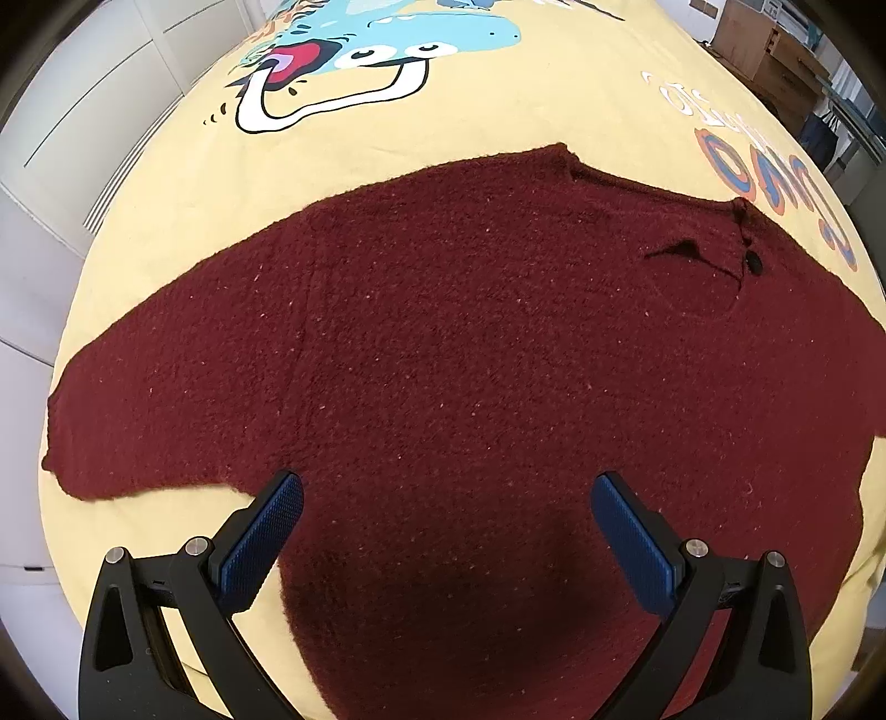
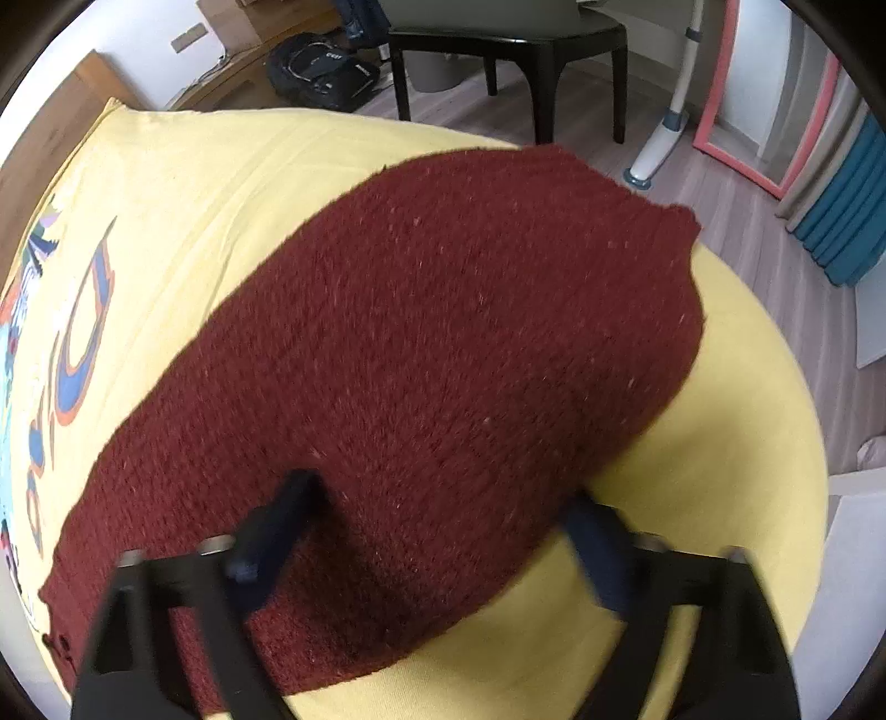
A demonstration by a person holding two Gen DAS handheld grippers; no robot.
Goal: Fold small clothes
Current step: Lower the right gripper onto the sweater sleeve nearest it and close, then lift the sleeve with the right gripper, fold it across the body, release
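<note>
Yellow bedcover [image 1: 498, 111] with a blue cartoon print [image 1: 387, 44] and lettering [image 1: 775, 183], spread over the whole bed. Lying flat on it, a dark red sweater [image 1: 470, 360], spread out with one sleeve [image 1: 138, 421] reaching toward the cover's left edge and the other sleeve [image 2: 526, 266] running out to the right edge, cuff at the rim. Small dark button [image 1: 753, 263] at the neckline, on the side toward the lettering. Hovering above the sweater's body, left gripper [image 1: 447, 493], jaws wide apart, nothing between them. Above the right sleeve, right gripper [image 2: 443, 509], blurred, jaws likewise spread and empty.
</note>
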